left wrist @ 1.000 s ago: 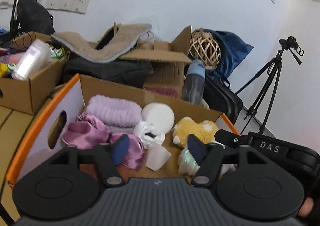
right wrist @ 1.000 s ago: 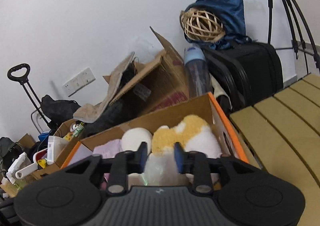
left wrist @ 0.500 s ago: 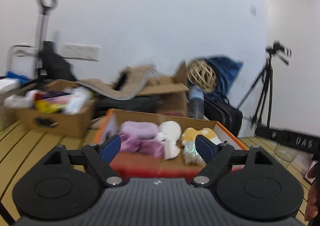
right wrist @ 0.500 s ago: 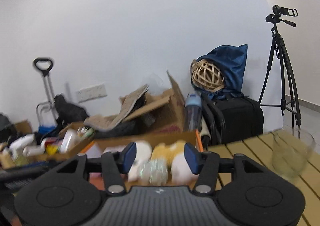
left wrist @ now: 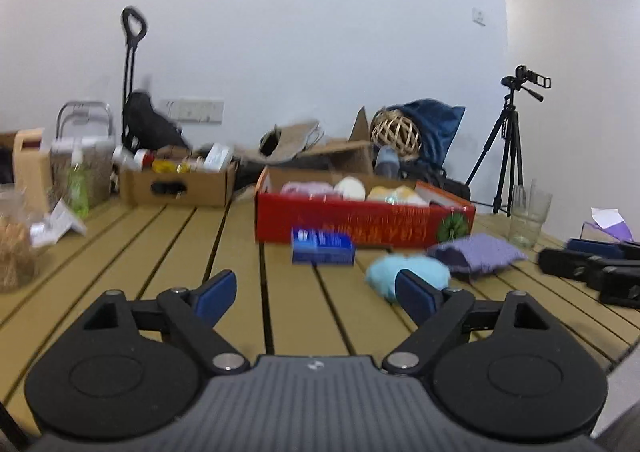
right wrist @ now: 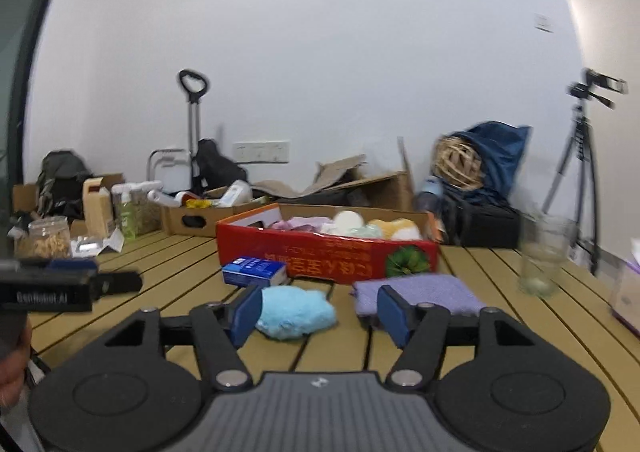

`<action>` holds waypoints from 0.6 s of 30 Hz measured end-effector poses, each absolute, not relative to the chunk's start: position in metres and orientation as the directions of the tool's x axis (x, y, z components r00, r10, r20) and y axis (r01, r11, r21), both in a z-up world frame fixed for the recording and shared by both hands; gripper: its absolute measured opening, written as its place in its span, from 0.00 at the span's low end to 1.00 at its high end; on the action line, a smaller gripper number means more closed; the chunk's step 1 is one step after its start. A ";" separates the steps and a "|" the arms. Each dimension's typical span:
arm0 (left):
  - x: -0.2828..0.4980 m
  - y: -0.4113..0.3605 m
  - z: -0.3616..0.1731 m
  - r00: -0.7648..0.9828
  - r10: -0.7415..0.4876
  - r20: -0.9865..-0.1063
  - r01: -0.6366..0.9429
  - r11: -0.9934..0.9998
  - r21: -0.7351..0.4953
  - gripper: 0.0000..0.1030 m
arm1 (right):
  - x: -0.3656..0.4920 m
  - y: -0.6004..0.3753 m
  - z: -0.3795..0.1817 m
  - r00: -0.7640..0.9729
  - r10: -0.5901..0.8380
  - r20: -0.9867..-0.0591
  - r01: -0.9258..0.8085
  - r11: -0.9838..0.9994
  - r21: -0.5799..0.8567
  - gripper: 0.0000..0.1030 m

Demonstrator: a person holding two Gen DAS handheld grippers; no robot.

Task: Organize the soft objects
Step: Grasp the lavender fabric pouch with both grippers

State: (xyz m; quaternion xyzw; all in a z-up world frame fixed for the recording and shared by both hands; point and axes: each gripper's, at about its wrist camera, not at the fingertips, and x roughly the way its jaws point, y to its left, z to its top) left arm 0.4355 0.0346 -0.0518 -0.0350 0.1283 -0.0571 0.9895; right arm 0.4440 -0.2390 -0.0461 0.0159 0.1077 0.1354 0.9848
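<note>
A red cardboard box [left wrist: 360, 221] [right wrist: 320, 252] on the slatted wooden table holds several soft items: a lilac towel, a white puff, a yellow plush. In front of it lie a fluffy light-blue object [left wrist: 404, 274] [right wrist: 296, 310] and a folded purple cloth [left wrist: 476, 254] [right wrist: 416, 292]. My left gripper [left wrist: 316, 296] is open and empty, back from the box, above the table. My right gripper [right wrist: 318, 312] is open and empty, its fingers to either side of the blue fluffy object and the purple cloth, short of both.
A small blue packet [left wrist: 322, 248] [right wrist: 254, 272] lies before the box. A drinking glass [left wrist: 528, 217] [right wrist: 542, 256] stands at the right. A brown box of bottles [left wrist: 176, 179], jars and a tripod [left wrist: 508, 143] stand behind. The other gripper's body shows at the left of the right wrist view [right wrist: 60, 288].
Both grippers have pulled back from over the red box and opened wider. The right gripper has let go of the pale soft item, which now lies in the box.
</note>
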 end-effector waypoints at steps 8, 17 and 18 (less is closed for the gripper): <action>0.422 0.013 -0.045 0.918 -0.191 -0.347 0.144 0.977 -0.156 0.85 | 0.410 -0.289 -0.055 0.937 0.209 -0.282 -0.139 0.959 0.249 0.68; 0.552 -0.095 0.001 0.822 -0.385 -0.419 0.316 0.921 -0.227 0.69 | 0.539 -0.350 -0.036 0.924 0.117 -0.363 0.002 0.950 0.312 0.67; 0.573 -0.108 -0.005 0.814 -0.355 -0.459 0.293 0.934 -0.203 0.59 | 0.562 -0.353 -0.039 0.919 0.112 -0.377 0.012 0.950 0.312 0.65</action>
